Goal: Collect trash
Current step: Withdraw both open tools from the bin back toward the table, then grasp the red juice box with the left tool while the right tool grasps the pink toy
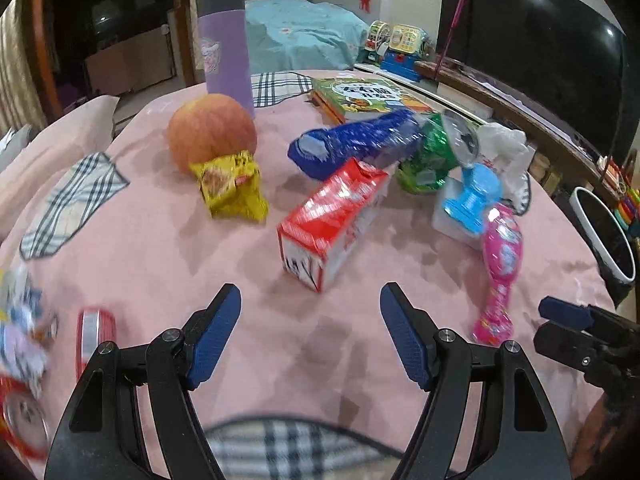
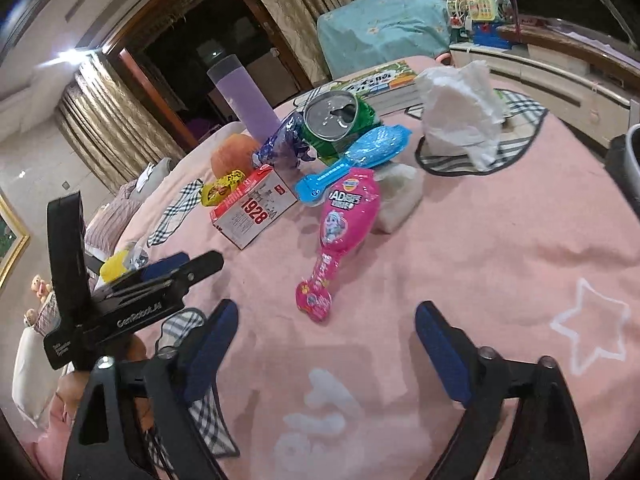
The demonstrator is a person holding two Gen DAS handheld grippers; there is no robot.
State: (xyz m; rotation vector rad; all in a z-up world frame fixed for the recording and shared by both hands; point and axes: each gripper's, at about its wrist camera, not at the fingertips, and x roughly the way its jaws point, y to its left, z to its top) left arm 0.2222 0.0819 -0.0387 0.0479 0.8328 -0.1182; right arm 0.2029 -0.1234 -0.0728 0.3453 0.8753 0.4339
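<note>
Both grippers hang over the pink blanket (image 1: 140,248) with nothing between their pads. The left gripper (image 1: 311,334) stands spread wide, just short of the red and white carton (image 1: 332,224) lying on its side ahead of it. The right gripper (image 2: 326,346) is also apart and empty, nearest the pink toy packet (image 2: 342,224).

The trash sits in a loose heap mid-blanket. A yellow snack wrapper (image 1: 232,188) leans against an apple (image 1: 212,132) on the left. Beyond the carton lie a crumpled blue wrapper (image 1: 352,148) and a green can (image 1: 432,160), tipped over. On the right, a blue plastic piece (image 1: 472,196) and crumpled white tissue (image 1: 504,148). A purple bottle (image 1: 226,48) stands upright at the far side, near a book (image 1: 360,94).
</note>
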